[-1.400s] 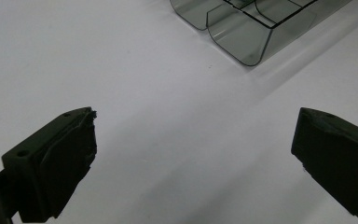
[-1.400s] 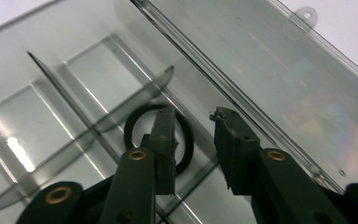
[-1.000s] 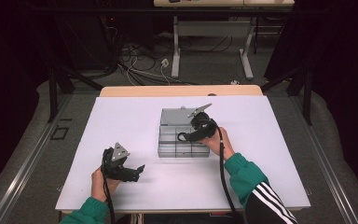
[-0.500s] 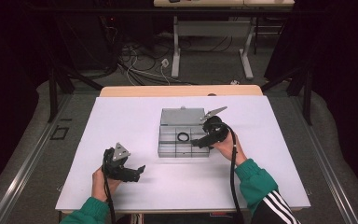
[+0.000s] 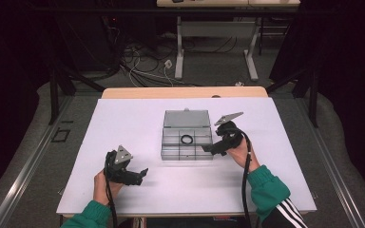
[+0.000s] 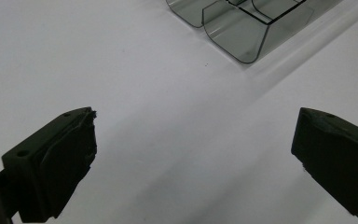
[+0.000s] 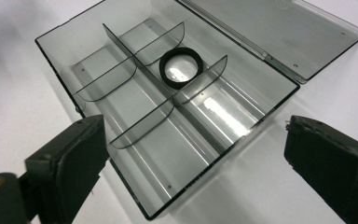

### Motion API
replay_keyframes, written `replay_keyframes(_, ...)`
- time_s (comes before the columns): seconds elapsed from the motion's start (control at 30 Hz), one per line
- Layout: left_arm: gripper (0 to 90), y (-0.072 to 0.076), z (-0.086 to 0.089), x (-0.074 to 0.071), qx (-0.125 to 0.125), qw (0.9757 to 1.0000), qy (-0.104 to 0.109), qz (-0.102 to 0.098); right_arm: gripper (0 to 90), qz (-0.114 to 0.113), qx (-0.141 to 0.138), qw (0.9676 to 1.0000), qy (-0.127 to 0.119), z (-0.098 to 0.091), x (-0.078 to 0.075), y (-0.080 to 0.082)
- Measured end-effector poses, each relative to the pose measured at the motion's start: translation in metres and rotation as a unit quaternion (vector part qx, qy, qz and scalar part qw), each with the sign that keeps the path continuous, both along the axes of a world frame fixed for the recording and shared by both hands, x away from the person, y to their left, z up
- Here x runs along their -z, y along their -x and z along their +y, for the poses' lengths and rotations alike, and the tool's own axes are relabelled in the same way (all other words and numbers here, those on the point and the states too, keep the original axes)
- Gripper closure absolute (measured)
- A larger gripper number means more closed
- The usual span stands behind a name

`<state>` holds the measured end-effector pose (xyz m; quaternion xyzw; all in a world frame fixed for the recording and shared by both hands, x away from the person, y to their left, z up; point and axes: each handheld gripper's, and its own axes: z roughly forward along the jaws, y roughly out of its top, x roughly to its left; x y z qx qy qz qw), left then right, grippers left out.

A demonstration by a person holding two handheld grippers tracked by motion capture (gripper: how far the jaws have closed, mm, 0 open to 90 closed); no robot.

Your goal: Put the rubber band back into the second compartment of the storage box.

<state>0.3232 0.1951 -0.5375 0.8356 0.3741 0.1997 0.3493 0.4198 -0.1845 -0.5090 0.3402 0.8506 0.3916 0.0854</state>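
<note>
Clear divided box (image 5: pixel 187 141) sits mid-surface (image 5: pixel 123 118), lid flipped back, black ring (image 7: pixel 182 68) in a middle compartment. Right hand-held gripper (image 5: pixel 208 149) just opened beside it, empty; left hand-held gripper (image 5: pixel 141 174) released too.

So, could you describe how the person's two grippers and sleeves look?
Both grippers are black. The left gripper and the right gripper each carry a grey three-cornered plate on top and trail a black cable along the forearm. Their fingers are thick, blocky black pads. The sleeves are green with ribbed cuffs; the right one turns black with white stripes near the bottom edge of the high view.
</note>
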Motion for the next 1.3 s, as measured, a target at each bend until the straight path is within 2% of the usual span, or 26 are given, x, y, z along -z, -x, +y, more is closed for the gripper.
replay_keyframes(0.03,0.0,0.0,0.0,0.0,0.001,1.0,0.001,0.001,4.0,0.007,0.002,0.9999,0.007,-0.001,-0.001,0.001)
replay_keyframes(0.17,0.0,0.0,0.0,0.0,0.002,1.0,0.001,0.001,3.4,0.014,0.002,0.9998,0.012,-0.008,-0.002,0.002)
replay_keyframes(0.23,0.0,0.0,0.001,0.0,0.001,1.0,0.001,0.003,3.4,0.01,0.004,0.9999,0.01,-0.011,-0.001,0.002)
replay_keyframes(0.4,0.0,0.001,0.0,-0.001,0.001,1.0,-0.001,0.003,0.0,0.016,0.013,0.9998,0.008,-0.019,0.0,0.002)
replay_keyframes(0.63,0.0,0.001,0.0,-0.001,0.002,1.0,-0.002,0.003,0.0,0.011,0.012,0.9998,0.009,-0.025,-0.001,0.005)
replay_keyframes(0.67,0.0,0.002,0.0,-0.001,0.002,1.0,-0.002,0.001,0.0,0.003,0.012,0.9999,0.005,-0.026,-0.001,0.005)
replay_keyframes(0.77,0.0,0.001,0.0,-0.001,0.003,1.0,0.001,-0.002,0.0,0.003,0.013,0.9998,0.014,-0.029,-0.003,0.006)
replay_keyframes(0.83,0.0,0.001,0.0,-0.001,0.005,1.0,-0.001,0.0,0.0,-0.005,0.019,0.9998,0.003,-0.03,-0.003,0.006)
replay_keyframes(0.9,0.0,0.002,-0.001,-0.002,0.006,1.0,0.004,-0.003,0.0,-0.006,0.021,0.9998,0.005,-0.032,-0.002,0.005)
replay_keyframes(0.97,0.0,0.003,-0.001,-0.002,0.007,1.0,0.0,-0.004,0.0,-0.013,0.028,0.9995,0.008,-0.033,0.0,0.006)
replay_keyframes(1.13,0.0,0.002,-0.002,-0.002,0.008,1.0,-0.004,0.0,0.0,-0.007,0.026,0.9996,0.013,-0.034,0.001,0.005)
replay_keyframes(1.3,0.0,0.002,-0.007,-0.001,0.009,0.9999,0.006,-0.002,0.0,-0.01,0.024,0.9996,0.009,-0.036,0.0,0.004)
